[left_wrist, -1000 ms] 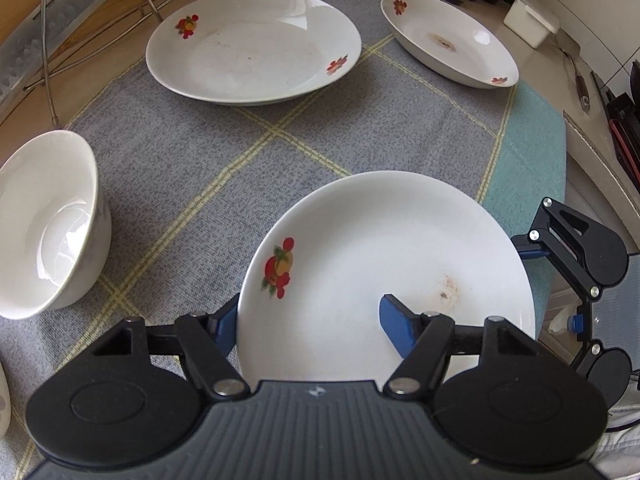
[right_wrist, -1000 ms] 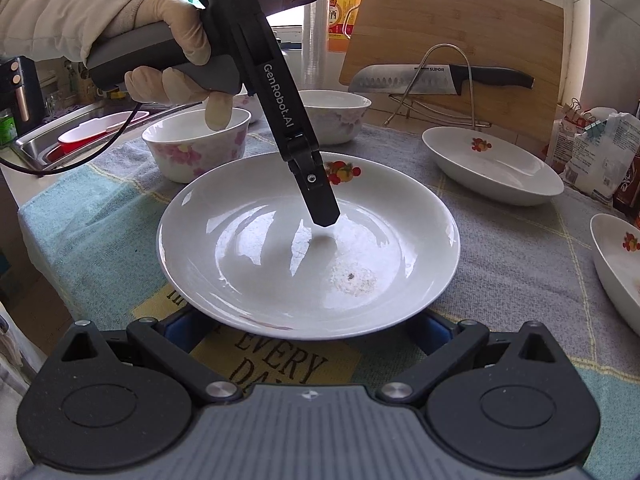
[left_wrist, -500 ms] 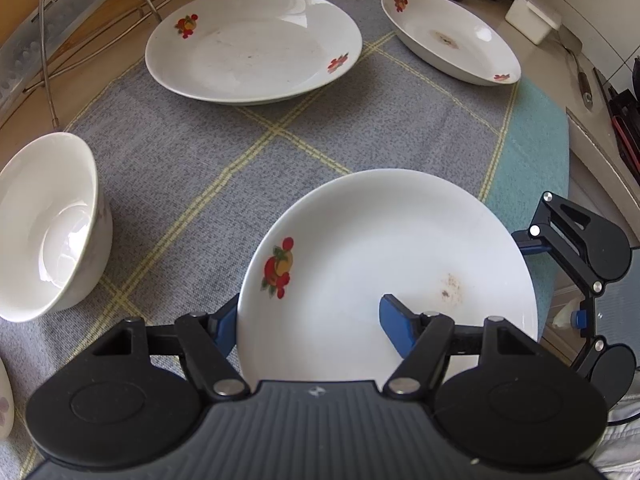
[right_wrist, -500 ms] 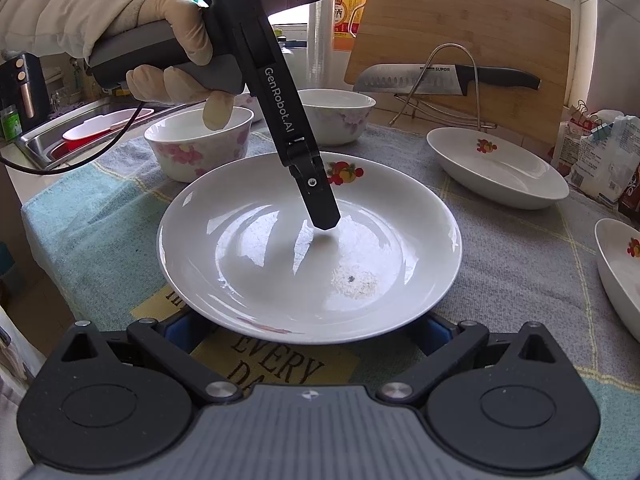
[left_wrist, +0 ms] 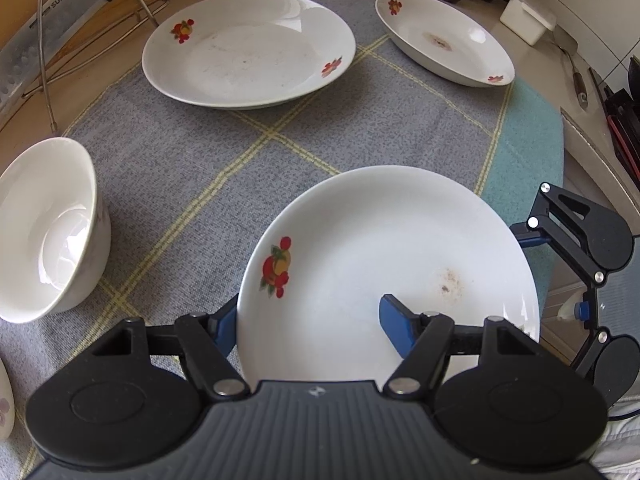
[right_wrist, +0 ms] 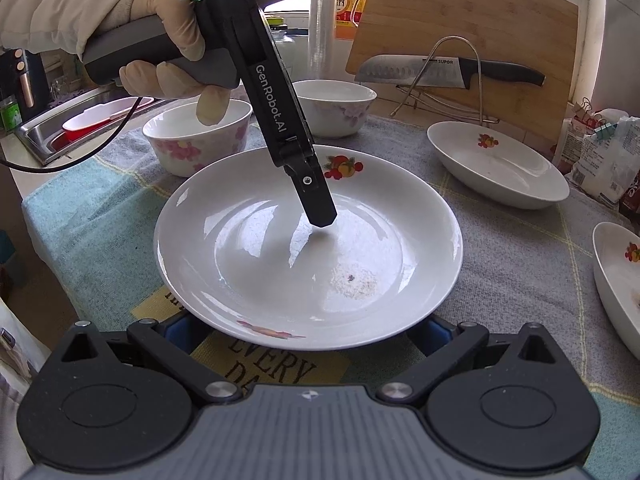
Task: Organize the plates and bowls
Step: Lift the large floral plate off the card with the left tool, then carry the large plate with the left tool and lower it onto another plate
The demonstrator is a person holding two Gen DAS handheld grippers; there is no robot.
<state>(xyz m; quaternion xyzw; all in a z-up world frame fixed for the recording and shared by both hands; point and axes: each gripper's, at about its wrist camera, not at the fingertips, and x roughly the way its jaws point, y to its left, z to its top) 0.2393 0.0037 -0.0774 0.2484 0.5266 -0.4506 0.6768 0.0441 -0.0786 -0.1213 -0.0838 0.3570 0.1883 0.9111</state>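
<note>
Plate (left_wrist: 384, 264) with fruit print sits at 6 o'clock on the grey checked cloth (left_wrist: 208, 168), nearest the person, crumb stain on its floor. Left tongs (left_wrist: 312, 324) straddle its near rim: one blue pad inside the dish, the other outside under the rim at 9 o'clock; from the right wrist view the inner finger tip rests on the plate floor. Part open; can't tell if the pads actually pinch the rim. Right tongs (right_wrist: 308, 332) sit low at the plate's opposite edge, fingers spread wide either side, tips under the rim, no clear grip seen. Gloved hand (right_wrist: 168, 52) holds the left tool.

Outward: second plate (left_wrist: 248, 48) at 12 o'clock, third plate (left_wrist: 444, 40) at 1 o'clock, both separate. Bowl (left_wrist: 48, 228) at 9 o'clock, another bowl (right_wrist: 200, 140) beside it, unstacked. Knife (right_wrist: 444, 72) on rack past the cloth.

Progress: early, judging by layout. Nothing stacked; three plates and both bowls left to group.
</note>
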